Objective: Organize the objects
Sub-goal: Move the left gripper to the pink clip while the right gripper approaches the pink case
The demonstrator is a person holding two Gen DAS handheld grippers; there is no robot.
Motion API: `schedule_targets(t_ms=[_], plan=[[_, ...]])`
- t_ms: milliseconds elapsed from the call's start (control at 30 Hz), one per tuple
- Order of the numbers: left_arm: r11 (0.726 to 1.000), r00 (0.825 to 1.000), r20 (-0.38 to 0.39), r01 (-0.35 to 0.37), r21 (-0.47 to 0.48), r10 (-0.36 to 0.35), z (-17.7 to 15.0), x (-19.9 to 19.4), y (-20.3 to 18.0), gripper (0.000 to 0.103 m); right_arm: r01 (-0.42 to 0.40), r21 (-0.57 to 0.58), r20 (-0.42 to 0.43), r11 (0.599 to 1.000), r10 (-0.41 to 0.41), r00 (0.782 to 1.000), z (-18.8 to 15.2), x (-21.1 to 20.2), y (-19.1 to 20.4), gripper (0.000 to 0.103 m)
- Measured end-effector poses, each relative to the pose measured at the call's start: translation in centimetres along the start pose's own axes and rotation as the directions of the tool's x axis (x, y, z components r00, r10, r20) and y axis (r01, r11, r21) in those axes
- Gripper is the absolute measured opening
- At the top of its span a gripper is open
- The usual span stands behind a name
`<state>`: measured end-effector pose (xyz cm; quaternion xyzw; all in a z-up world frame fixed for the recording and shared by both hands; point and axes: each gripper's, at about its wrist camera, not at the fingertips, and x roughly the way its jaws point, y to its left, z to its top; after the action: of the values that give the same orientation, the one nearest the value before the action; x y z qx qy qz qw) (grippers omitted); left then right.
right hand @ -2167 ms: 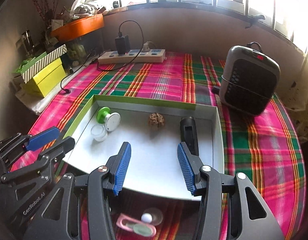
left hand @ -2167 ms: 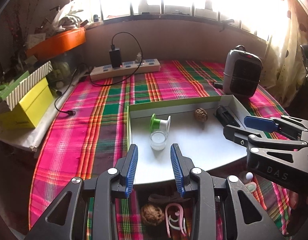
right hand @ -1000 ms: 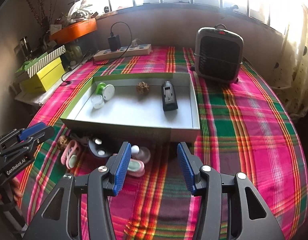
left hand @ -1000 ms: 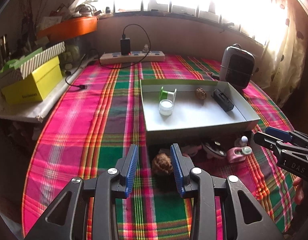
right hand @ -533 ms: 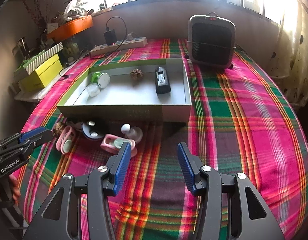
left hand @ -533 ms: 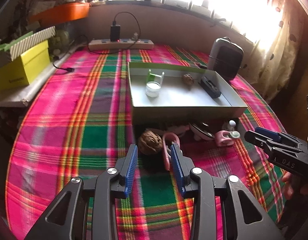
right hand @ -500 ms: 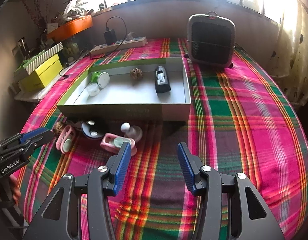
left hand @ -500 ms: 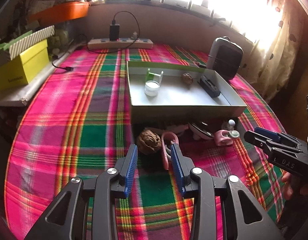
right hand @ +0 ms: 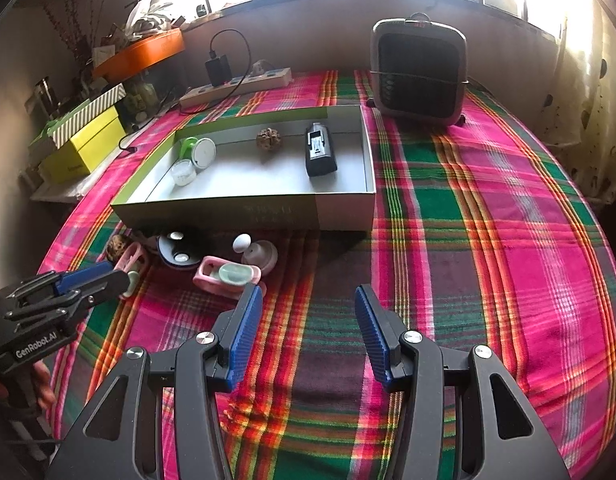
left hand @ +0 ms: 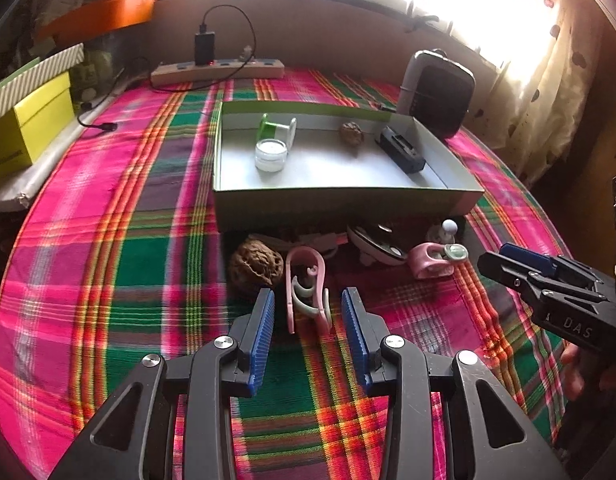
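Observation:
My left gripper point(left hand: 310, 300) is open low over the plaid cloth. The near end of a pink clip point(left hand: 305, 284) lies between its fingertips, with a gap on each side. A brown walnut point(left hand: 255, 268) rests just left of the clip. My right gripper point(right hand: 310, 308) is open over bare cloth, with a pink case point(right hand: 225, 274) just ahead of its left finger. A white knob point(right hand: 259, 254) and a black disc point(right hand: 177, 250) sit by the tray's front wall point(right hand: 243, 210). Inside the tray are a green spool point(left hand: 275, 128), a small jar point(left hand: 271, 155), another walnut point(left hand: 351, 133) and a black device point(left hand: 402, 150).
A grey fan heater point(right hand: 418, 76) stands behind the tray's right corner. A power strip point(left hand: 219, 70) with a charger lies along the back wall. A yellow box point(left hand: 27, 128) sits on a ledge off the table's left edge.
Both grippers have drawn back from over the tray to the cloth in front of it. The left one has since sunk and shifted right, from the walnut to the pink clip.

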<state>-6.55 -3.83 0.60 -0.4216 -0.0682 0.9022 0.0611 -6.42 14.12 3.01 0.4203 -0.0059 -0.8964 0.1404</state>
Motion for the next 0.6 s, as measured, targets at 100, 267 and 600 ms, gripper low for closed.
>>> schedule_targets(t_ms=[100,267,600], plan=[[1.0,1.0,-0.008,-0.002,0.0,0.002,0.1,0.3,-0.1,0.033,-0.002,0.001,-0.001,1.0,0.002,1.0,0.0,0.0,-0.1,0.05],[1.0,1.0,-0.014,-0.012,0.007,0.012,0.3,0.9,-0.4,0.033,-0.022,-0.004,-0.007,1.0,0.022,1.0,0.0,0.3,0.0,0.05],[1.0,1.0,-0.011,-0.024,0.01,0.024,0.7,1.3,-0.4,0.033,-0.128,-0.081,-0.014,0.988,0.127,0.992,0.4,1.1,1.9,0.05]])
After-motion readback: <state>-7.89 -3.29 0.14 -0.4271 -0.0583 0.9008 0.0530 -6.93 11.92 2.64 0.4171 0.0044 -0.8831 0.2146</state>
